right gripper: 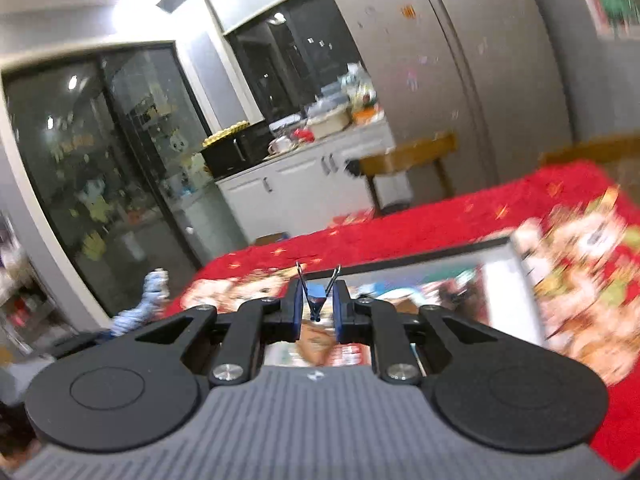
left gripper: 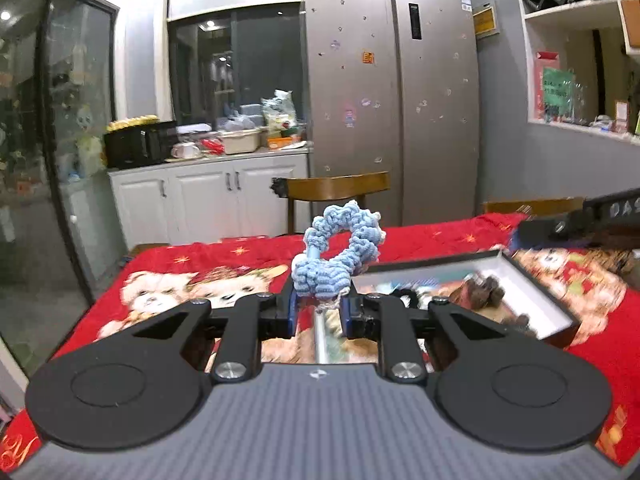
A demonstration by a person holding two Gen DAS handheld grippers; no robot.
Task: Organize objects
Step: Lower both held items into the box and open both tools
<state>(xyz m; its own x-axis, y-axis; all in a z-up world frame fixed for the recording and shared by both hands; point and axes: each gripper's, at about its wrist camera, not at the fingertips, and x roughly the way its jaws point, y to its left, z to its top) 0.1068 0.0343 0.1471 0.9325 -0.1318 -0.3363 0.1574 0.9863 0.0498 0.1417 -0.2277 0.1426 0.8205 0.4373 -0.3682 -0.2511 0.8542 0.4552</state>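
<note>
Left tongs (left gripper: 318, 312) are clenching the soft, light blue crocheted ring (left gripper: 338, 256) low-centre; right tongs (right gripper: 318, 312) are pinching a stiff, springy binder clip (right gripper: 317, 296).

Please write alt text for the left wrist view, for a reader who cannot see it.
The left claw holds a blue knitted ring above a table with a red cloth. An open box lies to the right; a fridge stands behind.
</note>
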